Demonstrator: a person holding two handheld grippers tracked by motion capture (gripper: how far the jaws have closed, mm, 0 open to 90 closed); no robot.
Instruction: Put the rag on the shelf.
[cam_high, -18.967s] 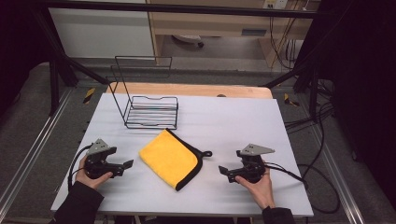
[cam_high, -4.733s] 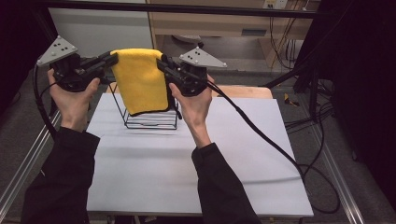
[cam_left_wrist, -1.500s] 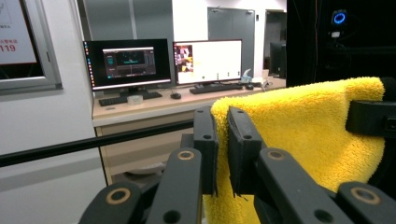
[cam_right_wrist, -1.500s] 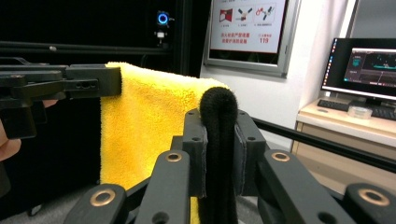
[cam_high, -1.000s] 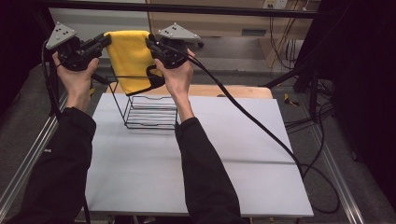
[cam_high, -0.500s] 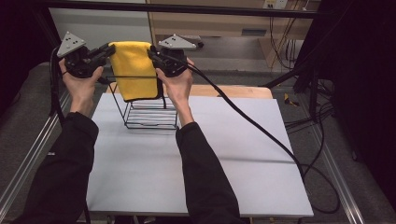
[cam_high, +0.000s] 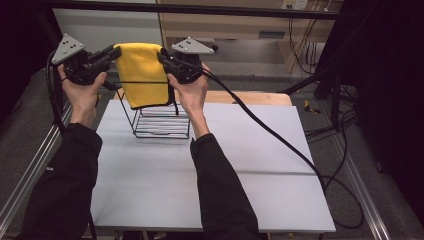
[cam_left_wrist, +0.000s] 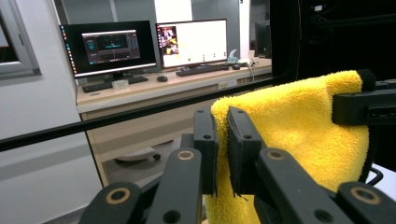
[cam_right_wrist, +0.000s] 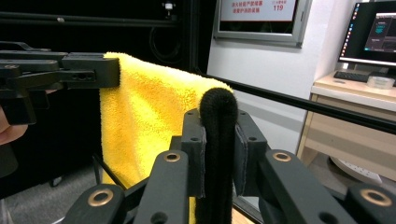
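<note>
"Two grippers, one yellow cloth (cam_high: 144, 75) — what am I looking at?"

"I've got the left gripper (cam_high: 111, 52) pinched on the cloth's left top corner and the right gripper (cam_high: 164, 56) clamped on the right one. It hangs stretched between them, up in the air above the wire rack (cam_high: 161, 120) at the back of the white table (cam_high: 240, 165); the rack's top bar crosses in front of the cloth."

"How firm is the hold?"

"Both sets of jaws are nearly closed. The left gripper view shows its jaws on a fold of yellow pile (cam_left_wrist: 299, 130). The right gripper view shows something the high view hides: those jaws grip the cloth's black edge trim (cam_right_wrist: 218, 140), not the thick pile."

"So what could go wrong?"

"I'd judge the trim a thin purchase — if I pull my hands apart too hard, it could slide out and the cloth would swing from one corner. Lowering unevenly could also bunch it against the bar instead of draping it over."
</note>
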